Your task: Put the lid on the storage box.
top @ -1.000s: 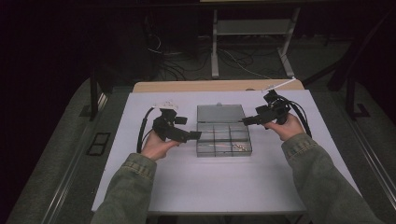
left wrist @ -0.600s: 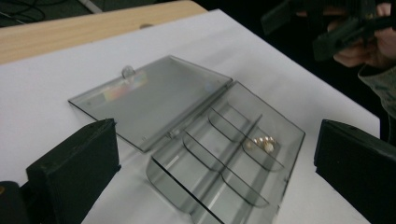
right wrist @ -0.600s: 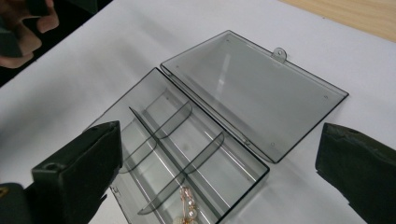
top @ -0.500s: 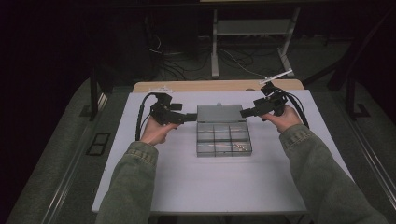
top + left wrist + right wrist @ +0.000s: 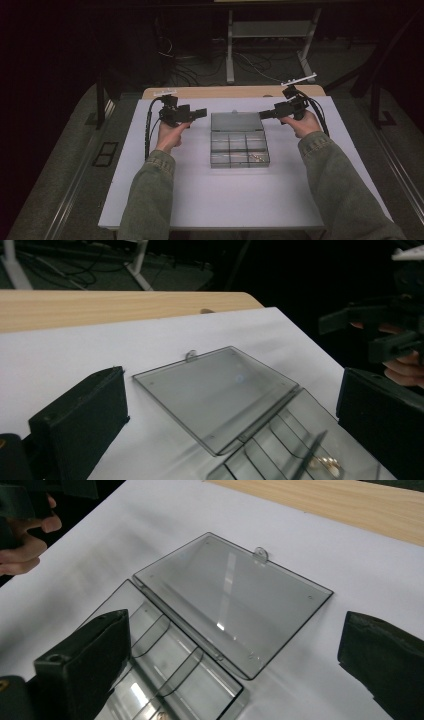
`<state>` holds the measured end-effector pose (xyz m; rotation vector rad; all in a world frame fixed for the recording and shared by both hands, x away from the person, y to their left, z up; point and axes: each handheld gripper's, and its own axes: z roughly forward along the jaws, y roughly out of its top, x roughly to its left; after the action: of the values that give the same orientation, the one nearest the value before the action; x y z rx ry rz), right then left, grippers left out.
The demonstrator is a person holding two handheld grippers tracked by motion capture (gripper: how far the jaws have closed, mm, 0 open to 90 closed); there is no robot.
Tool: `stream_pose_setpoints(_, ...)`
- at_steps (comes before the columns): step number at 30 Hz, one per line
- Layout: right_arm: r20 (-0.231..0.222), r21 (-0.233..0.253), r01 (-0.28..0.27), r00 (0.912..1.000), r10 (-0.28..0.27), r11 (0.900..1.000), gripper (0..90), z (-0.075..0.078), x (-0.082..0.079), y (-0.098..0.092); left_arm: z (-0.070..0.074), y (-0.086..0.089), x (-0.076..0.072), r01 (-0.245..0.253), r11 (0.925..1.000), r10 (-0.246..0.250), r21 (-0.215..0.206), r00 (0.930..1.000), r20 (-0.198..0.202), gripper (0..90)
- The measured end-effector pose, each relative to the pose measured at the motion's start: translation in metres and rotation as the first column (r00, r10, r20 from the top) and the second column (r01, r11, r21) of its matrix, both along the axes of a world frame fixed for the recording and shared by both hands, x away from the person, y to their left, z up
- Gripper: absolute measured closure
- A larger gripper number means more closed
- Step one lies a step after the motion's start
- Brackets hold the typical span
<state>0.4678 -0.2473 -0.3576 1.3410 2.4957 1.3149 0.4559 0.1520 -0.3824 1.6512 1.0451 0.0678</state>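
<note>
The white table carries a clear plastic box at its centre. The box's lid is folded flat toward twelve o'clock, probably so the compartments stay reachable from above. In the compartment at about four o'clock of the box lies a small gold ring-like piece; its exact kind is too small to tell. The left gripper hangs at ten o'clock of the box and the right gripper at two o'clock. Both have jaws spread wide and hold nothing, aimed inward at the lid as if ready to work on it.
</note>
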Motion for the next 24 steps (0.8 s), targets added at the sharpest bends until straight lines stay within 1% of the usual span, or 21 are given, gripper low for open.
stream_pose_setpoints(2, 0.000, 0.004, 0.011, 0.9999, -0.011, 1.000, 0.4, -0.002, 0.002, -0.001, -0.004, -0.001, 0.003, -0.008, 1.0000, 0.008, -0.001, 0.9999, -0.010, 0.0)
stream_pose_setpoints(7, -0.002, 0.021, 0.037, 0.9993, -0.037, 0.999, 0.4, -0.011, 0.008, -0.006, -0.014, -0.006, 0.008, -0.007, 1.0000, 0.007, -0.002, 0.9996, -0.029, 0.0)
stream_pose_setpoints(13, -0.017, 0.046, 0.054, 0.9984, -0.053, 0.997, 0.4, -0.024, 0.013, -0.007, -0.024, -0.016, 0.012, 0.007, 0.9998, -0.006, 0.021, 0.9988, -0.049, 0.0)
stream_pose_setpoints(14, -0.016, 0.048, 0.054, 0.9985, -0.053, 0.997, 0.4, -0.026, 0.014, -0.007, -0.025, -0.018, 0.012, 0.011, 0.9997, -0.010, 0.024, 0.9984, -0.055, 0.0)
stream_pose_setpoints(16, -0.028, 0.056, 0.061, 0.9978, -0.060, 0.997, 0.4, -0.031, 0.014, -0.007, -0.029, -0.021, 0.013, 0.017, 0.9992, -0.015, 0.035, 0.9976, -0.068, 0.0)
stream_pose_setpoints(17, -0.032, 0.055, 0.063, 0.9976, -0.061, 0.997, 0.4, -0.033, 0.015, -0.007, -0.031, -0.023, 0.013, 0.022, 0.9987, -0.019, 0.045, 0.9973, -0.071, 0.0)
stream_pose_setpoints(24, -0.047, 0.050, 0.076, 0.9962, -0.074, 0.996, 0.5, -0.048, 0.016, -0.005, -0.042, -0.029, 0.017, 0.023, 0.9981, -0.018, 0.057, 0.9952, -0.096, 0.0)
